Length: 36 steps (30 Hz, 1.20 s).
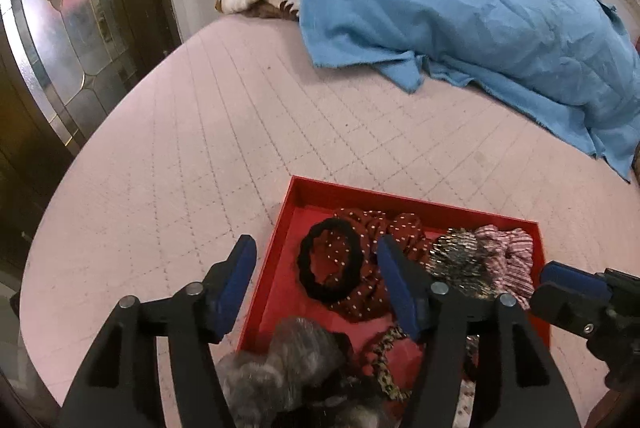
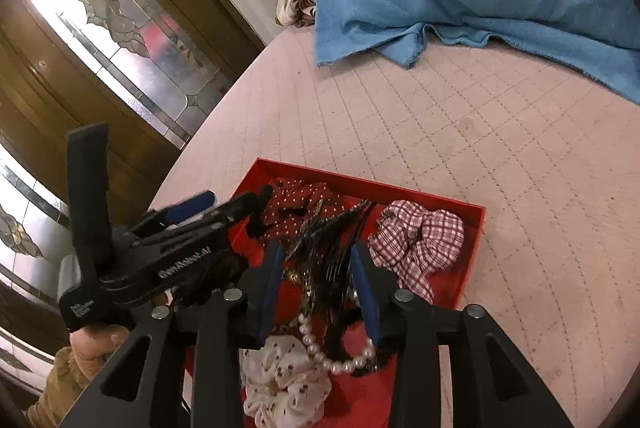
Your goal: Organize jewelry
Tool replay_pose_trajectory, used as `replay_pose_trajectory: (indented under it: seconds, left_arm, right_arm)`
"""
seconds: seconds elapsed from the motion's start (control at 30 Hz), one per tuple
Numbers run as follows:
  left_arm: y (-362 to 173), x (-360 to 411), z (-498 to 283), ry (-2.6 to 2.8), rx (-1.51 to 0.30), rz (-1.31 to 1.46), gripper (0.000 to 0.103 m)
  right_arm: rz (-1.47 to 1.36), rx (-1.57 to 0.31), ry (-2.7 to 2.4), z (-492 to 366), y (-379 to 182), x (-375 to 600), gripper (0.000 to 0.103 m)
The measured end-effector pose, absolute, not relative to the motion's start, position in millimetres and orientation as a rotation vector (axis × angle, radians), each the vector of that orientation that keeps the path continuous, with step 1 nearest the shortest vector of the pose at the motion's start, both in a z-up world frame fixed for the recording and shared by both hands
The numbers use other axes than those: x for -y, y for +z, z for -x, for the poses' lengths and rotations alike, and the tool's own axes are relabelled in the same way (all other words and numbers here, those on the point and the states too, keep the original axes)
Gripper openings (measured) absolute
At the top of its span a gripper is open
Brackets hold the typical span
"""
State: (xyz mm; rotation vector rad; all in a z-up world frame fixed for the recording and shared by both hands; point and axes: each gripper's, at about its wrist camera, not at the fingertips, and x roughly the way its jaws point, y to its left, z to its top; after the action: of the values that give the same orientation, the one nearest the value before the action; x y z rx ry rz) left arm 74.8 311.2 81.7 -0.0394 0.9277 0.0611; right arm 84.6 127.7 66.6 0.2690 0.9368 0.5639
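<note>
Both tools stand spread and empty over the shallow red cardboard tray (image 2: 474,224) on the bed — the right tool (image 2: 316,284) should sink squarely around the black-and-gold sequinned scrunchie (image 2: 320,248) inside the tray before pinching.

"GenRobot.AI" on left hand-held gripper (image 2: 224,211)

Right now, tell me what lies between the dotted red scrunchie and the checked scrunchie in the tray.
A dark, gold-flecked scrunchie; the left wrist view shows it between the dotted red scrunchie and the checked scrunchie.
</note>
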Motion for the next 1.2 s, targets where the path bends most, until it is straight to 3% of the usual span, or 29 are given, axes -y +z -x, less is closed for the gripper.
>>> replay_pose_trajectory:
  seconds: [0.4,0.73,1.2]
  left_arm:
    - [122,-310,-22,0.116,-0.88,0.082,0.065]
    - [159,-278,50,0.211,-0.698,0.022,0.089]
    - [208,-248,151,0.31,-0.419,0.007,0.103]
  right_arm:
    - [-0.271,-0.922,0.513,-38,78,-97,0.047]
    - [-0.254,-0.898,0.459,17,85,-67,0.052]
    - [-0.24,-0.837,0.414,81,97,-42,0.055]
